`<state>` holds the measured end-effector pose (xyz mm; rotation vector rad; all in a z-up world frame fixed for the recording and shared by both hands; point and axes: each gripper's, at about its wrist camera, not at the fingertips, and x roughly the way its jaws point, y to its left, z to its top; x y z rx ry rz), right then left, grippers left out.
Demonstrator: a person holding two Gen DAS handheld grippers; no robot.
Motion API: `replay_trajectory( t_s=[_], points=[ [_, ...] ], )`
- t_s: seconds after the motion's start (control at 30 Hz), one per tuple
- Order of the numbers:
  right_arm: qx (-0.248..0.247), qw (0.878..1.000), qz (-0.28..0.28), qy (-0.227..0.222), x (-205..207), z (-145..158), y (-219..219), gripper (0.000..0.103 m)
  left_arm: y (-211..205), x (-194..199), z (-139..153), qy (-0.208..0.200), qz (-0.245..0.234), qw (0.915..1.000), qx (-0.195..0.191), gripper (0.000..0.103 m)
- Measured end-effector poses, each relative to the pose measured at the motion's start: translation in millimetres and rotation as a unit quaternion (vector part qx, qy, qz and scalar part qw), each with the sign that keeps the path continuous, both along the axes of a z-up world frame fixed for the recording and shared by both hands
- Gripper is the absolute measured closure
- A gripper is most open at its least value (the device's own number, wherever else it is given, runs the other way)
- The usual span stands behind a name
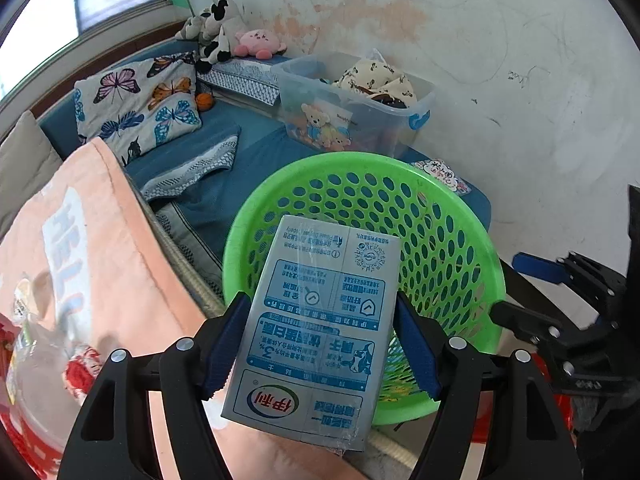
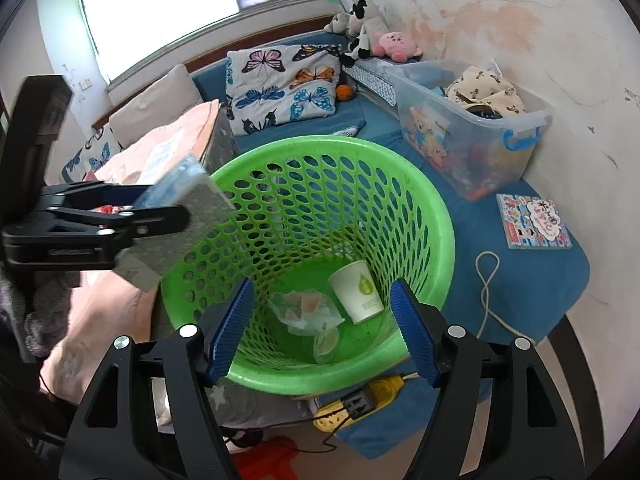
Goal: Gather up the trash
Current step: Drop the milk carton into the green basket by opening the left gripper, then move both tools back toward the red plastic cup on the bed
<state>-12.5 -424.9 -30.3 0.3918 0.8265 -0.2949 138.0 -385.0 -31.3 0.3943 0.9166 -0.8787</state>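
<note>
My left gripper (image 1: 320, 344) is shut on a silver and blue milk carton (image 1: 316, 332) and holds it at the near rim of the green perforated basket (image 1: 472, 240). The same carton (image 2: 176, 220) and left gripper (image 2: 152, 216) show at the left in the right wrist view, beside the basket's left rim. My right gripper (image 2: 322, 328) is open and empty over the green basket (image 2: 432, 208). Inside lie a white paper cup (image 2: 356, 292), crumpled wrapper (image 2: 304, 308) and a clear lid (image 2: 326, 346).
A clear storage box (image 2: 472, 132) with toys stands by the wall at the back right. A sticker book (image 2: 534, 222) and white cord (image 2: 486, 280) lie on the blue mat. A pink blanket (image 1: 112, 248) is at the left. A yellow power strip (image 2: 360, 400) lies below the basket.
</note>
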Motion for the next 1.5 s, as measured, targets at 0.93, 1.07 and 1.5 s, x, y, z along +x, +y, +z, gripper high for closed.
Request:
replay_trajectory(
  t_s=[0.93,1.07,1.5],
  points=[
    [0.002,0.999,0.015,-0.035,-4,22,24,0.029,39,-14,21,-0.038,0.008,0.9991,-0.017,0.023],
    [0.0,0.999,0.033,-0.04,6,26,36,0.028,72,-15,29,-0.058,0.017,0.9981,-0.017,0.023],
    [0.0,0.994,0.098,-0.05,50,38,76,0.027,197,17,36,-0.102,0.091,0.9905,0.012,0.02]
  ],
)
